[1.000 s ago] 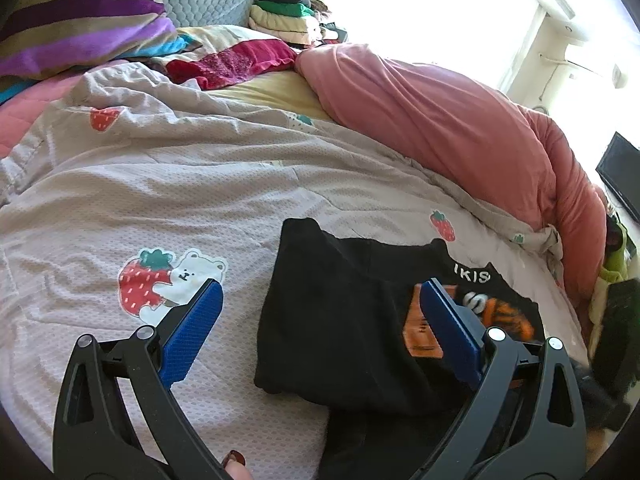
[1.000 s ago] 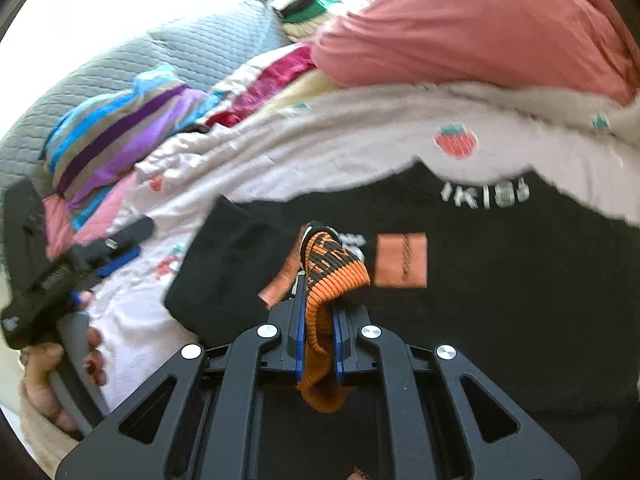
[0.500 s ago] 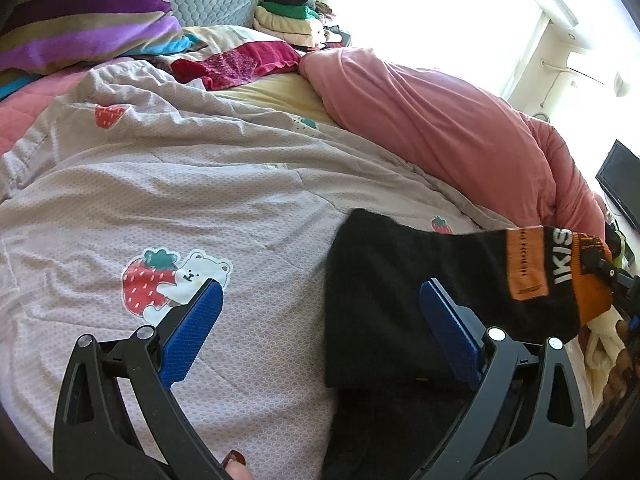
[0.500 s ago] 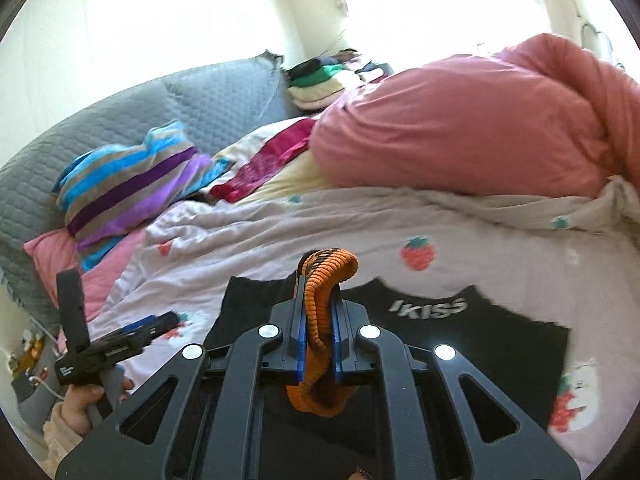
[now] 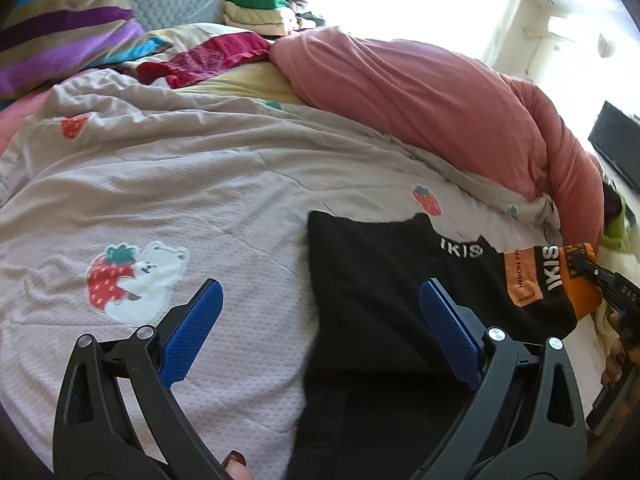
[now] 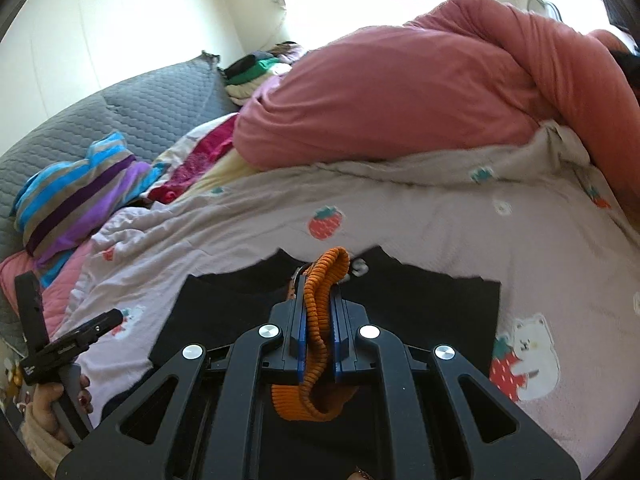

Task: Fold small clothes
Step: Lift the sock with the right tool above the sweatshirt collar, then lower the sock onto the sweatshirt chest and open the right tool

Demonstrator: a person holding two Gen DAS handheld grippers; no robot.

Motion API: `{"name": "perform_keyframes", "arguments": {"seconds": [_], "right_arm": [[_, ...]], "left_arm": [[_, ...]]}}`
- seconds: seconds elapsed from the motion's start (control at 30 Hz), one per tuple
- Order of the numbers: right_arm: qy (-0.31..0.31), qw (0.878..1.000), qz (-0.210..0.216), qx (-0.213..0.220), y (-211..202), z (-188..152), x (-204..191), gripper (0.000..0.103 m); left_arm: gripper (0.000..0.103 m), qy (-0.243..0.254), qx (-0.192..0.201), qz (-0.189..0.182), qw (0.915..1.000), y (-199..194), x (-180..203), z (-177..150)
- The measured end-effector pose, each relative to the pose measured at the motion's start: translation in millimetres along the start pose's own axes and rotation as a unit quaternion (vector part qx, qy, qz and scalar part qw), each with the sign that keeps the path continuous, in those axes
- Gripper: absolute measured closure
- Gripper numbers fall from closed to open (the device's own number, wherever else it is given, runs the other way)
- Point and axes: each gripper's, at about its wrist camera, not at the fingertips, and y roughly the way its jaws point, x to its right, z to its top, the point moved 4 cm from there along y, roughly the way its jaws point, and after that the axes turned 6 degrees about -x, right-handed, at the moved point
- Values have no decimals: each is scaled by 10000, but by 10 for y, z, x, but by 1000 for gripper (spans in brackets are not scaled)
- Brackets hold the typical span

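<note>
I have the right gripper [image 6: 318, 334] clamped hard on the orange ribbed cuff [image 6: 320, 280] of the black garment [image 5: 384, 280], the knit bunched up between its blue pads [image 6: 297, 332], because that cuff is the one firm edge I can pull by without the thin cloth slipping out. The garment lies on the strawberry-print quilt [image 5: 200, 184] of the bed, most of its body flat, with the cuffed end lifted and drawn out to the side; in the left wrist view the white lettering and the orange label [image 5: 522, 276] face up along that stretched part. I judge this to be a straightening pull, meant to take the slack out so a crease will land clean. My left gripper [image 5: 320, 328] hangs over the near edge of the black cloth, jaws wide apart with nothing between them, one pad over the quilt and the other over the garment. I keep it there so it can pin or pick up that edge once the cloth is taut. The pink duvet [image 5: 420, 100] and the striped pillow [image 5: 68, 24] are well clear of the work
</note>
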Motion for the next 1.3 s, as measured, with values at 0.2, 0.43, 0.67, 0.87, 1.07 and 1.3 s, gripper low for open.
{"name": "perform_keyframes", "arguments": {"seconds": [0.2,0.43,0.67,0.87,1.07,1.3], "right_arm": [[166,9998,-30,-108,47,-105,105,95],[225,9996,-75,-170,68,-154,158,94],[195,9990,-356,-169,55,-186,216,90],[112,9986,-470,-228,46,-261,252,77],[-152,9976,-577,-363,114,-336,168,74],[-567,9949,-581,-599,276,-420,-54,74]], "left_arm": [[11,271,-136,-46,9995,115,208,-51],[11,449,-277,-91,9986,227,362,-87],[11,644,-356,-107,9972,279,501,-113],[11,795,-428,-80,9959,358,592,-134],[18,985,-508,-79,9938,412,690,-153],[51,1166,-711,-150,9905,535,764,-198]]}}
